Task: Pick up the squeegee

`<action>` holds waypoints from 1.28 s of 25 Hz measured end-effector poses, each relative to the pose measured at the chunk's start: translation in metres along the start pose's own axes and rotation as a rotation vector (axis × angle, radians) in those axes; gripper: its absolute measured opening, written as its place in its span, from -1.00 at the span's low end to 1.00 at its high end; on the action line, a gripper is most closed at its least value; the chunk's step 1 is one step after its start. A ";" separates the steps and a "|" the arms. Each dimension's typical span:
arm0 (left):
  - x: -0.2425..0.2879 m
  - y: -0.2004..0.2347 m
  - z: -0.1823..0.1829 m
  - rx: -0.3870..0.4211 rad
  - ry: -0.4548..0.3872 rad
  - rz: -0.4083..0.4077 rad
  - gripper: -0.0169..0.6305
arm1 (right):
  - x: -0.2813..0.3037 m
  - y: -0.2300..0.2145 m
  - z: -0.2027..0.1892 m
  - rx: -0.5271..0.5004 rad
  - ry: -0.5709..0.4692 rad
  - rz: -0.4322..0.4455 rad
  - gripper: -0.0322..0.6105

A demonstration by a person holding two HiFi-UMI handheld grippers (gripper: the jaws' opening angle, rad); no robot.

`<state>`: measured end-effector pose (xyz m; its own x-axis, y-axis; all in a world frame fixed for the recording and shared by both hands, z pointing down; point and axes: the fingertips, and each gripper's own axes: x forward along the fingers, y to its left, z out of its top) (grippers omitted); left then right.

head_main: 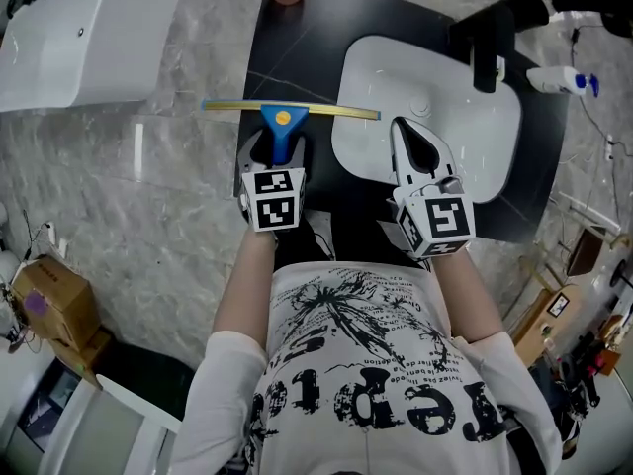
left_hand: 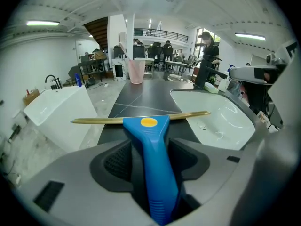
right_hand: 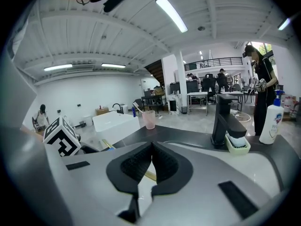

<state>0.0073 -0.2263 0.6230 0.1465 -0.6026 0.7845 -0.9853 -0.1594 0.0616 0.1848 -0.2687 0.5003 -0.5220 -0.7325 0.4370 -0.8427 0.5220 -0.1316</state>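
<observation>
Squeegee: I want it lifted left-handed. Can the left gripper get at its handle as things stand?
Likely yes: the squeegee handle lies between the left gripper's open jaws, and nothing stands in the way.

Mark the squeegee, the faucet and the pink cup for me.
squeegee [left_hand: 157,168]: left gripper view, on its blue handle.
faucet [right_hand: 221,121]: right gripper view, on its black upright body.
pink cup [left_hand: 137,72]: left gripper view, on its side wall.
</observation>
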 end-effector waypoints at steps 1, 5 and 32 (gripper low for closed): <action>0.000 0.000 0.000 -0.006 -0.002 0.002 -0.31 | -0.001 0.000 0.000 0.001 -0.001 -0.006 -0.86; -0.002 0.004 -0.001 -0.032 -0.003 -0.001 -0.52 | -0.006 0.006 0.003 0.001 -0.005 -0.024 -0.86; -0.173 0.017 0.148 0.093 -0.454 -0.105 -0.51 | -0.094 0.051 0.113 -0.059 -0.234 -0.211 -0.86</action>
<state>-0.0216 -0.2411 0.3971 0.2893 -0.8570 0.4265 -0.9540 -0.2949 0.0545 0.1764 -0.2228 0.3515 -0.3584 -0.9044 0.2316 -0.9301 0.3673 -0.0051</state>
